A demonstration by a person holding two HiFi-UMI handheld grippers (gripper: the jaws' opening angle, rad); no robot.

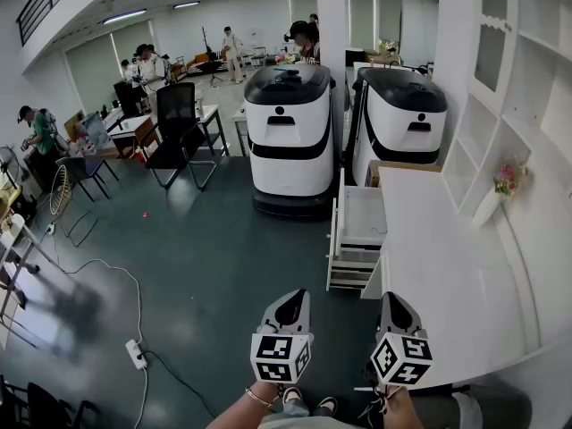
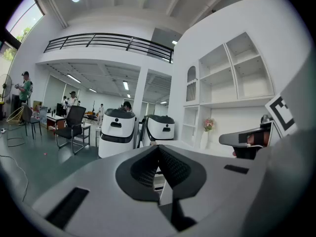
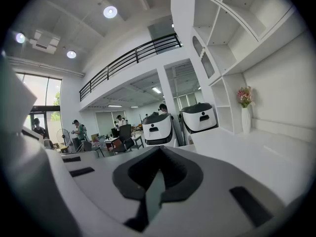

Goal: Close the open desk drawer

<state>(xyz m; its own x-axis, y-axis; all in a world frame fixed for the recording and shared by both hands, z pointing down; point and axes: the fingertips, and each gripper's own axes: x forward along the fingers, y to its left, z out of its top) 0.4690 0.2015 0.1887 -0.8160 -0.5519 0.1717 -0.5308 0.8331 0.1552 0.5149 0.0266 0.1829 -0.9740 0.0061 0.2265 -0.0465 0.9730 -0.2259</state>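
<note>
Left gripper [image 1: 295, 295], jaws pressed together on nothing, hovers just off the near left corner of the white desk [image 1: 447, 275]. Ahead of both grippers, the open drawer [image 1: 362, 214] juts from the desk's left side, topmost of a stack and well apart from either tool. Right gripper [image 1: 391, 297], jaws likewise closed and empty, sits at the desk's near edge. Only the head view shows the drawer plainly. The right gripper view looks along the desktop to a flower vase [image 3: 245, 113].
</note>
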